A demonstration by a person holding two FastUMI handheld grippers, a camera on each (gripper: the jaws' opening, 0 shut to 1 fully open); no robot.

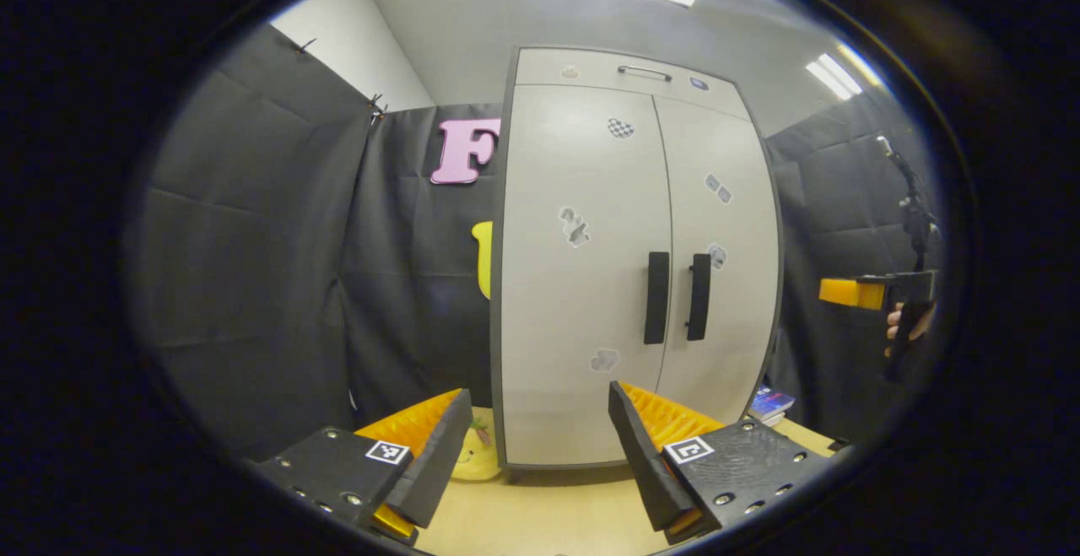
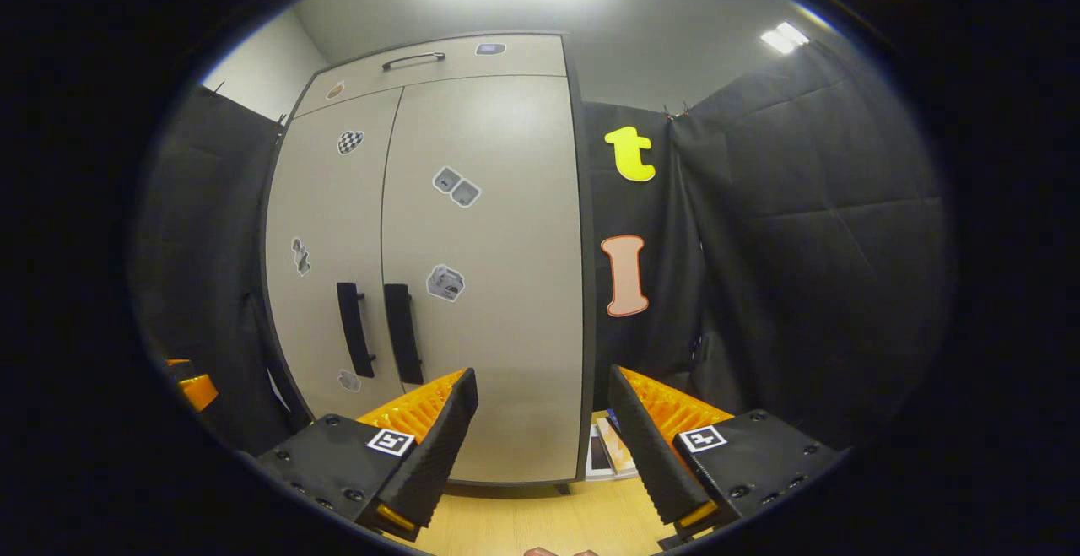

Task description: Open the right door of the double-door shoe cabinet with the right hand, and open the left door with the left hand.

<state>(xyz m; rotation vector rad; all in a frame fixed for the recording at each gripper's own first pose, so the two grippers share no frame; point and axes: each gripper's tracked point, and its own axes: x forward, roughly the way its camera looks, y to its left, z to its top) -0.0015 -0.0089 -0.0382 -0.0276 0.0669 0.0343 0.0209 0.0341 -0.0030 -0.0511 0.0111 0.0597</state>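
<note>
Closed shoe cabinet (image 1: pixel 633 269) upright on the worktop (image 1: pixel 548 522); both doors shut. Left hand-held gripper (image 1: pixel 540 446) and right hand-held gripper (image 2: pixel 544 438) wide open, empty, well short of the cabinet. Doors are probably rigid and light-swinging; grip the right handle (image 2: pixel 403 332) and left handle (image 1: pixel 656 297) beside the cabinet's centre seam.

Screw-studded tongs (image 1: pixel 538 442) — square coded markers

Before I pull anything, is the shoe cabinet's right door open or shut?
Shut. The right door lies flush beside the left door, handles side by side.
</note>
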